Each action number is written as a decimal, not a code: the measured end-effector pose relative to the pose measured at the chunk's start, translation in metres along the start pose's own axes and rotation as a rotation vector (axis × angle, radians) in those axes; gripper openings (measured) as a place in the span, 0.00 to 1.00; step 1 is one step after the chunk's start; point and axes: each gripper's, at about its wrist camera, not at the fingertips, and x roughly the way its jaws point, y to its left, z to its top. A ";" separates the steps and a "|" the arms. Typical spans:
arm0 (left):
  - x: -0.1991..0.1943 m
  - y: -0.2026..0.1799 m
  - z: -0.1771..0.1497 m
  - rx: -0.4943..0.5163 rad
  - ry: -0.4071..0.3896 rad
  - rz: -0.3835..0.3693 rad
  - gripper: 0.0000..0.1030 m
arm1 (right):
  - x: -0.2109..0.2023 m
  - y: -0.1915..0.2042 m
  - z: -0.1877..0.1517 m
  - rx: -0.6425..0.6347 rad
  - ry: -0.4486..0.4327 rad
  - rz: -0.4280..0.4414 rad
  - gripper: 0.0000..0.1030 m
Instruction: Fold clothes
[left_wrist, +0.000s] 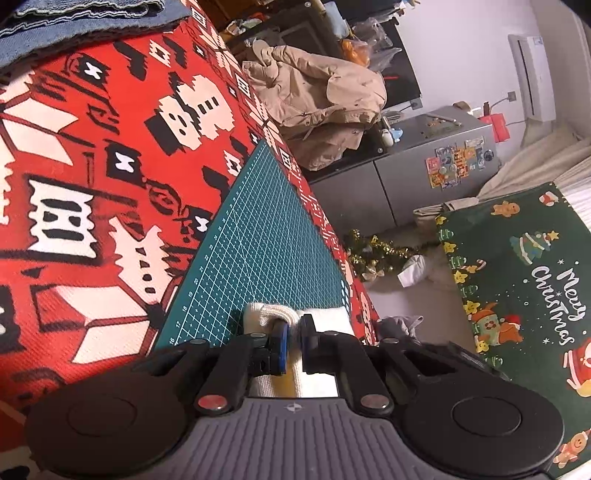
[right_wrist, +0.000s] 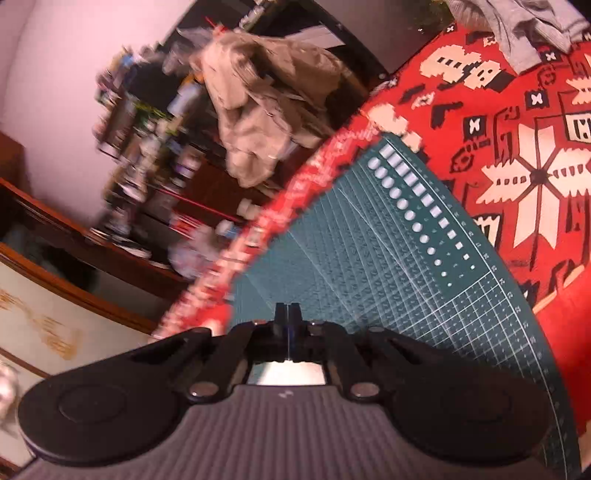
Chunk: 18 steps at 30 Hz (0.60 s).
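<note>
Red patterned cloth (left_wrist: 92, 177) across most of the left wrist view, green cutting mat (left_wrist: 266, 251) laid on it, running up the centre toward the table edge. Folded denim (left_wrist: 81, 18) at upper left, on the red cloth. Beyond the edge: beige jacket (left_wrist: 314, 99) heaped at upper centre, grey cabinet (left_wrist: 424, 173) with stickers to its right, dark green "Merry Christmas" rug (left_wrist: 524, 280) at right, tinsel (left_wrist: 373, 254) on the floor. Left gripper (left_wrist: 291, 336) at lower centre, jaws nearly together, pinching a cream knit garment (left_wrist: 269, 314) that lies on the mat's near end, a fold of it caught between the blue pads (left_wrist: 281, 343). Right wrist view blurred at left: same mat (right_wrist: 388, 266) across the centre, red cloth (right_wrist: 517, 147) at right, grey garment (right_wrist: 532, 26) bunched at upper right on the cloth, beige jacket (right_wrist: 266, 99) at upper centre, cluttered wooden shelves (right_wrist: 140, 155) at left. Right gripper (right_wrist: 287, 314) low in the centre over the mat, jaws pressed together, nothing visible between them.
</note>
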 end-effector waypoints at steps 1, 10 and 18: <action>0.000 -0.001 -0.001 0.003 0.000 0.003 0.08 | -0.006 0.000 -0.001 0.009 0.010 0.032 0.00; 0.000 -0.008 -0.001 0.063 -0.003 0.033 0.08 | 0.011 0.015 -0.060 -0.058 0.180 0.063 0.00; -0.003 -0.004 -0.005 -0.015 -0.016 0.020 0.08 | -0.009 -0.003 -0.035 -0.016 0.036 -0.025 0.00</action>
